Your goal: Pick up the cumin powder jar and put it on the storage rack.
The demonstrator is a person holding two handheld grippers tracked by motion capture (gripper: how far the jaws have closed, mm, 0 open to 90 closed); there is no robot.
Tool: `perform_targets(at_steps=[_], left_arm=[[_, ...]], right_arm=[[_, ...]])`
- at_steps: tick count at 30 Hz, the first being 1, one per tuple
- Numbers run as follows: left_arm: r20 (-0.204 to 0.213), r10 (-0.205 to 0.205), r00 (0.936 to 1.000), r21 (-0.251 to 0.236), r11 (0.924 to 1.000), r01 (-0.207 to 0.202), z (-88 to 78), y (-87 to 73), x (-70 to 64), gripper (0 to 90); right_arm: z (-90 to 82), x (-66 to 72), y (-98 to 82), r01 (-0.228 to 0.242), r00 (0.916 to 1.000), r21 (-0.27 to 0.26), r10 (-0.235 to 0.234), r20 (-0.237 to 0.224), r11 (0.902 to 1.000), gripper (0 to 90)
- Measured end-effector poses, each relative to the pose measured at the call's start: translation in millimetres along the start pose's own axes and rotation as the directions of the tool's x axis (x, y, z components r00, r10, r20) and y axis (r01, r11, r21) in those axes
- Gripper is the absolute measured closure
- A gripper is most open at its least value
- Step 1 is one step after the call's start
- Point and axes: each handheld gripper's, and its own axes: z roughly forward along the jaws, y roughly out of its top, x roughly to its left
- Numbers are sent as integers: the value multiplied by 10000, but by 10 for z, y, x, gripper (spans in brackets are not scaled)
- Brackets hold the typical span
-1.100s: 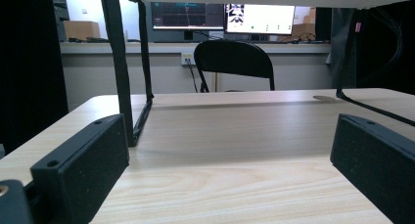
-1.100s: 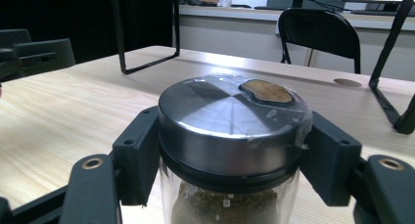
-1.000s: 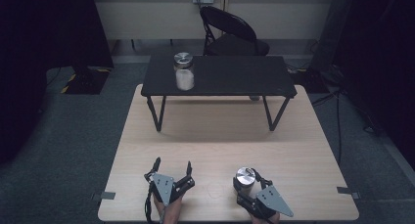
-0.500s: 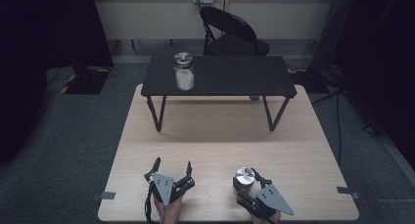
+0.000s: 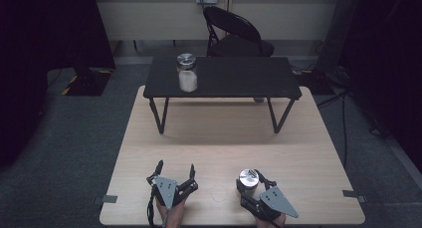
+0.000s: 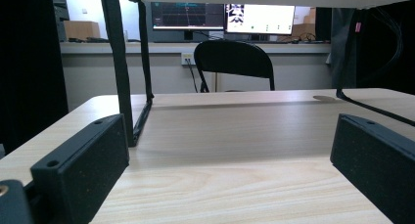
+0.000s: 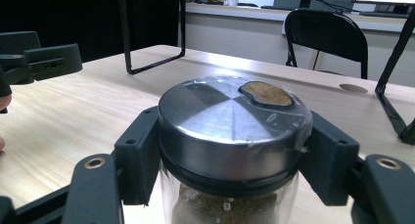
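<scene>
Right hand-held gripper (image 7: 235,150) clamped around jar (image 7: 234,136)

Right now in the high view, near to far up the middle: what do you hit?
Left hand-held gripper and right hand-held gripper shut on the brown-filled jar → bare wooden table → black low table with white-filled jar → folding chair.
</scene>
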Motion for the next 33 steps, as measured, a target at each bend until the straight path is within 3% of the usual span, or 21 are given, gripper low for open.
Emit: perform_targets(at_steps=[6,20,33], left_arm=[[-9,1,10000,1,10000,-1,0,0,-2,2],[-12,2,10000,2,10000,-2,0,0,-2,2],[-10,6,10000,2,10000,-6,0,0,-2,2]], right_arm=[[10,-74,59,-310,9991,43,311,-286,9995,326],[16,-157,261,-116,9993,-211,108,-359,9997,327],[12,-299,516,-41,10000,-752,44,43,9972,327]])
